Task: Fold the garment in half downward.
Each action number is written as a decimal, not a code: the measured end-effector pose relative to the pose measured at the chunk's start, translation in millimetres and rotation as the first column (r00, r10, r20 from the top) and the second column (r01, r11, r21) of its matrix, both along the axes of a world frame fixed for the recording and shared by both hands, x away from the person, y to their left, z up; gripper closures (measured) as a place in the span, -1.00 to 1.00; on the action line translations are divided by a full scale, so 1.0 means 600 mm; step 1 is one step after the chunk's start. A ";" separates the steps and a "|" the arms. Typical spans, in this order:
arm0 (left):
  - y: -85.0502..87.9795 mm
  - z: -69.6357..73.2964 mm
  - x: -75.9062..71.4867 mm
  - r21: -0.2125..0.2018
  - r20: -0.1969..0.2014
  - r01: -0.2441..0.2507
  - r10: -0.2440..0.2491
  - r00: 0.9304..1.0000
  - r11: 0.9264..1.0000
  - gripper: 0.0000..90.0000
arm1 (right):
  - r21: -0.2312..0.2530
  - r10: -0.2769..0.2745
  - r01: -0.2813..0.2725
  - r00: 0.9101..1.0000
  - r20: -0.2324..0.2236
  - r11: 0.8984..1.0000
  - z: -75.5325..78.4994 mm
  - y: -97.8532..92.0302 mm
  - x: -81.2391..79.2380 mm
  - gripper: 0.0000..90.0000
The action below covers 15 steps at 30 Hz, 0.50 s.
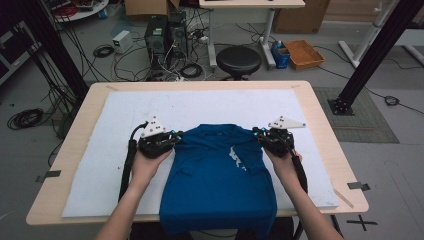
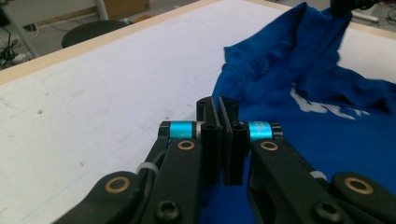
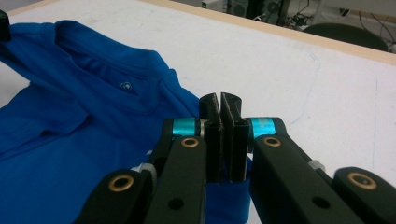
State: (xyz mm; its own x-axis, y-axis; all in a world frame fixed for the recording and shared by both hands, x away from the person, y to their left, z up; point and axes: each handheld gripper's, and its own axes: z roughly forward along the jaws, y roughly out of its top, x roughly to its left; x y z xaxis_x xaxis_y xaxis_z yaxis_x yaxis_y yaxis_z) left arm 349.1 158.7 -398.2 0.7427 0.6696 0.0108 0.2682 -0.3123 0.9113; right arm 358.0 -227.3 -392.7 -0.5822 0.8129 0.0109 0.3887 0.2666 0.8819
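Item: blue T-shirt, print side up, collar toward the far edge of the bench, hem hanging over the near edge. It lies on the white pad at the middle of the bench, nearer the near edge than the far one.

Left tool: jaws drawn together on the shirt's left shoulder; in the left gripper view blue cloth sits just below the closed pads. Holding the shirt.

Right tool: jaws likewise pinched on the right shoulder; the right gripper view shows cloth tucked under the closed jaws, and the collar stands lifted toward the other tool. Holding the shirt.

Step in hand, as judged: a two-point lift of the shoulders, either to spread the shirt up the pad or to fold its top over.

Handling notes:
- Keep both tools level with each other; one higher shoulder will skew the collar line.
- Keep the cloth between the tools lightly taut, not stretched, so the collar does not sag into a pleat.
- Move both hands at one pace and along the same line, parallel to the bench's side edges.
- Mind the overhanging hem: it may drag on the near edge and pull the body crooked.
- Hold the pinch until the cloth rests flat; thin jersey slips easily.
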 end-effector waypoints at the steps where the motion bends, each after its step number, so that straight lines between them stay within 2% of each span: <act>1: -0.001 0.000 -0.009 0.006 0.007 0.005 -0.005 1.000 1.000 0.95 | -0.003 0.005 -0.005 1.000 0.007 1.000 -0.001 -0.001 -0.009 0.96; 6: 0.002 -0.004 -0.046 0.029 0.028 0.047 -0.048 0.998 0.998 0.95 | -0.003 0.030 -0.030 0.999 0.034 1.000 -0.004 -0.008 -0.053 0.96; 10: 0.006 -0.011 -0.073 0.054 0.036 0.073 -0.075 0.997 0.996 0.95 | -0.027 0.065 -0.064 0.997 0.034 0.998 -0.007 -0.014 -0.086 0.96; 12: 0.008 -0.014 -0.084 0.078 0.040 0.090 -0.094 0.995 0.993 0.95 | -0.033 0.076 -0.075 0.996 0.039 0.997 -0.008 -0.017 -0.104 0.96; 15: 0.010 -0.016 -0.103 0.092 0.040 0.111 -0.115 0.993 0.990 0.95 | -0.045 0.092 -0.090 0.995 0.046 0.995 -0.009 -0.023 -0.128 0.96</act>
State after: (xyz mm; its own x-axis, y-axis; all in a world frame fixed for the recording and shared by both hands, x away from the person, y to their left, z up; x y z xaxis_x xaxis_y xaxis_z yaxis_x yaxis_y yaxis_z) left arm 287.1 164.5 -407.8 0.8108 0.5764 0.1016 0.1863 -0.4188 0.8888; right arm 281.3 -241.2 -397.9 -0.6530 0.7555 -0.0526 0.3185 0.3370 0.8860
